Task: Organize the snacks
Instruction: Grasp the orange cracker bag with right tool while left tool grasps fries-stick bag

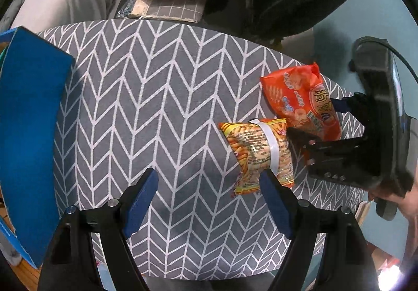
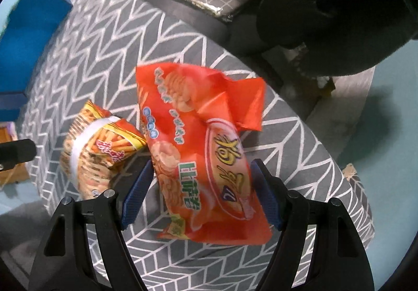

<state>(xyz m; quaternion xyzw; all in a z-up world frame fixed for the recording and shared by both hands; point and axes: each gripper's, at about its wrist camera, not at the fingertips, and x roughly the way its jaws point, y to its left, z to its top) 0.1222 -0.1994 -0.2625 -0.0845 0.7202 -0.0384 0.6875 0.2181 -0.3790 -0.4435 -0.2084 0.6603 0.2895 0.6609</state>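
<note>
The orange snack bag [image 2: 206,160] is straddled lengthwise, toward 12 o'clock, by the right gripper [image 2: 201,197], jaws apart, seemingly untouched.

You can see large yellow Chinese characters and green ones on the orange snack bag [image 2: 201,160] mid-frame; I cannot read them reliably.

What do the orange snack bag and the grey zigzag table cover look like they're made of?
Orange snack bag: thin glossy plastic film, judging by its creases, crumpled top and sheen. Table cover: apparently woven fabric, matte grey with a white chevron print; a fine weave texture shows, though a coated cloth cannot be ruled out.
</note>
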